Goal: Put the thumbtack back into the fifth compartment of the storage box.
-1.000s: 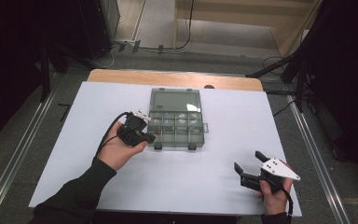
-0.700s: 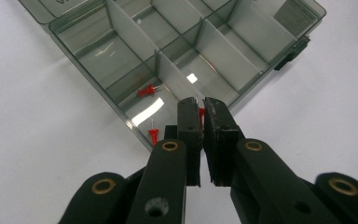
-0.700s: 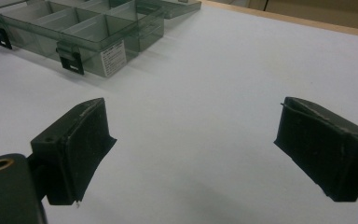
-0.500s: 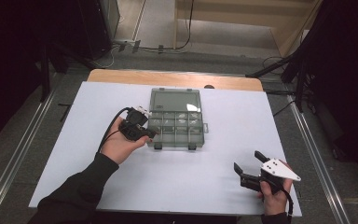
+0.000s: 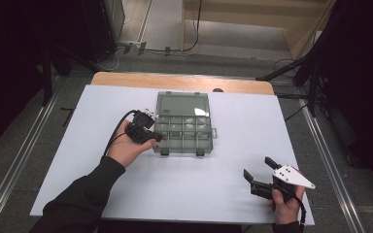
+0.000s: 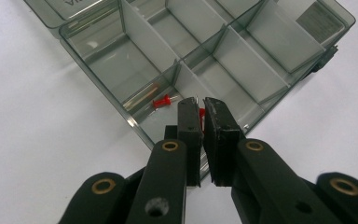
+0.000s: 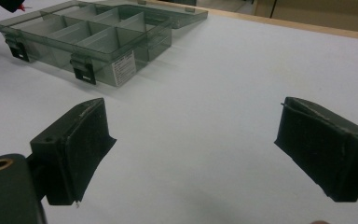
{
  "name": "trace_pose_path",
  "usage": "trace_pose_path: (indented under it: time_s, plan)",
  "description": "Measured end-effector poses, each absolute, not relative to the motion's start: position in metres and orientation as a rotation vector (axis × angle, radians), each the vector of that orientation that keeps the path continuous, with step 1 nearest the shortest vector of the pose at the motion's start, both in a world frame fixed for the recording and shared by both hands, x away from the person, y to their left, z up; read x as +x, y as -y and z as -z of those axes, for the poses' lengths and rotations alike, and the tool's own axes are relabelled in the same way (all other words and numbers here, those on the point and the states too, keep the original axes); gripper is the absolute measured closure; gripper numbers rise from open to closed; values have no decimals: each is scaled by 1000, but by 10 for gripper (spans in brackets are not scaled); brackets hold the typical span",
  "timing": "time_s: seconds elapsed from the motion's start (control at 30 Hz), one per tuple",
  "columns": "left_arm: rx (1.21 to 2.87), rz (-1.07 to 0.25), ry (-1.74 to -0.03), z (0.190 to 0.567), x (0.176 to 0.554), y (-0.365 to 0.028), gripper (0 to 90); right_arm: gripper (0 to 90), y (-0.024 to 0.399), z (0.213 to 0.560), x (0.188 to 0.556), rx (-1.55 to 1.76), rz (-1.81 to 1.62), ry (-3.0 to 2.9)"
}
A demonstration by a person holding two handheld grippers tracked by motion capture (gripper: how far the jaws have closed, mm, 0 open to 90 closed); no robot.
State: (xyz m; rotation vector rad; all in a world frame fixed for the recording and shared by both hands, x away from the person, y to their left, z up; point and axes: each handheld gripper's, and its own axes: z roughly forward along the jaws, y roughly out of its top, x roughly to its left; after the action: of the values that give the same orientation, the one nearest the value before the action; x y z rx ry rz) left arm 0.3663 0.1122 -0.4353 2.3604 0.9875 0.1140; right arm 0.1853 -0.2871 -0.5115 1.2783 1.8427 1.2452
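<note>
At the near left corner of the open compartment box (image 5: 183, 128), the left tongs (image 6: 202, 108) are clenched on a red push pin (image 6: 202, 113), of which only a sliver of red shows between the pads, with its thin metal point poking up past the tips. The pinched pin hangs just above the corner compartment, where a second red push pin (image 6: 161, 101) already lies against the wall. The right tongs (image 5: 257, 171) rest well apart on the white worktop (image 5: 233, 194), near its front right edge, jaws spread wide and holding nothing.

The grip looks to be the weak spot. So little of the pin is caught between the pads that a slight easing or a twist of the hand could let it slip early, and it might then bounce off a divider (image 6: 142, 35) into the wrong cell or skip over the wall onto the worktop. The tongs also sit very close to the box's rim; a nudge there could shove the light, unheld box sideways, since the other hand is too far off to steady it.
</note>
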Motion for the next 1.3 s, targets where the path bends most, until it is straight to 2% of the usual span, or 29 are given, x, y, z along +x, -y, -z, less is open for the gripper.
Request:
trace_pose_path:
  time_s: [0.13,0.23,0.43,0.5,0.53,0.6,0.87,1.3]
  plan:
    - [2350,-106,-990,438,369,-113,836,98,287,511,184,1283,-1257,-1836]
    - [2348,-80,-995,439,370,-113,732,98,287,511,184,1283,-1245,-1835]
    - [2301,-57,-971,436,370,-119,418,98,283,511,187,1262,-1227,-1847]
    - [2298,-35,-966,436,372,-120,283,98,282,511,187,1261,-1222,-1849]
    - [2297,-31,-975,437,373,-120,158,98,283,512,188,1259,-1219,-1851]
    - [2296,9,-981,440,376,-121,15,99,283,510,187,1279,-1227,-1842]
    - [2234,27,-954,438,377,-128,0,100,281,507,188,1278,-1251,-1827]
    - [2186,-77,-1015,442,384,-140,0,100,273,504,191,1273,-1237,-1833]
